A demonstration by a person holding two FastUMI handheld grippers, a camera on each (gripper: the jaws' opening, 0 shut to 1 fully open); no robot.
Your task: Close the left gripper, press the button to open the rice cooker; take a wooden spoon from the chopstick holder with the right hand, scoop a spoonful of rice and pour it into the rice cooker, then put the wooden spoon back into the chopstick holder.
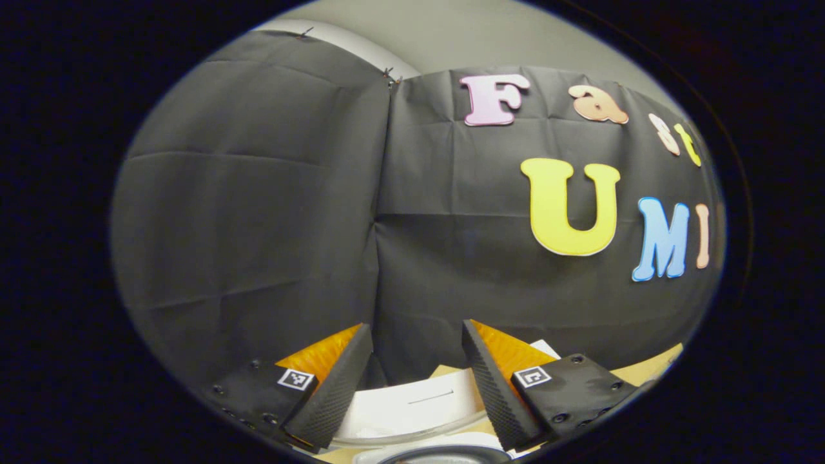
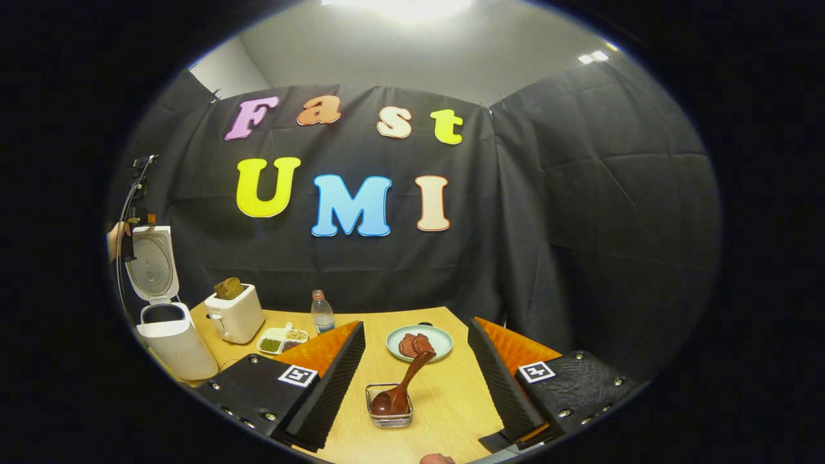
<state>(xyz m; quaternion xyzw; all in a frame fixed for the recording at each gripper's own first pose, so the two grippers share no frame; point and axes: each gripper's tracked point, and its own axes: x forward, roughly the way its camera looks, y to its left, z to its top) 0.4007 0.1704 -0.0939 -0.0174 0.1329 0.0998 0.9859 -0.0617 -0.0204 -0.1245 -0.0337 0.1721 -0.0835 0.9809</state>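
Left gripper view: left hand-held gripper [image 1: 417, 380] open, empty; white rice cooker [image 1: 412, 406] below, cut off by the edge.
Right gripper view: right hand-held gripper [image 2: 416, 380] open, empty; wooden spoon [image 2: 401, 386] leaning in chopstick holder [image 2: 389, 407] on desk [image 2: 445, 393]; cooker lid raised at far left.

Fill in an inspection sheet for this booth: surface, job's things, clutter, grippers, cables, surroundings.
Surface: wooden table, clean.
Job's things: rice cooker at left, lid up; wooden spoon leaning in wire holder, bowl end down; rice dish cannot be told for sure.
Clutter: toaster with bread, divided tray of grains, bottle, plate with reddish food.
Grippers: left gripper open above the cooker; right gripper open, holder between and beyond its fingers, untouched.
Cables: thin cable hanging at far left.
Surroundings: black cloth wall.
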